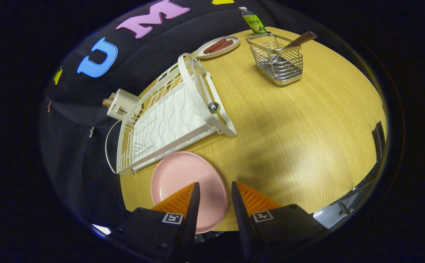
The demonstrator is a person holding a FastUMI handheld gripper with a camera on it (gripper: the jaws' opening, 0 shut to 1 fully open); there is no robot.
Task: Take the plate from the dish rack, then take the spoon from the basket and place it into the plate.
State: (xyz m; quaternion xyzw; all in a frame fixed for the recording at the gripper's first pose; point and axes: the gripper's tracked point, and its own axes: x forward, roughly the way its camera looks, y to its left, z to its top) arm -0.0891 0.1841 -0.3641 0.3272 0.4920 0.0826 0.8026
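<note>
We see the dish rack [168, 117] along the tabletop's [289, 128] left edge, the pink plate [177, 175] at its near edge under our spread, empty tongs [215, 191], and the spoon [294, 44] in the wire basket [278, 60] toward the far edge.

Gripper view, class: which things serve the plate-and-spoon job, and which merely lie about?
Job: round pink plate between open gripper fingers; white wire dish rack; wooden-handled spoon; steel wire basket.
Lying about: white dish of sausages; green-labelled bottle; white plug adapter.
</note>
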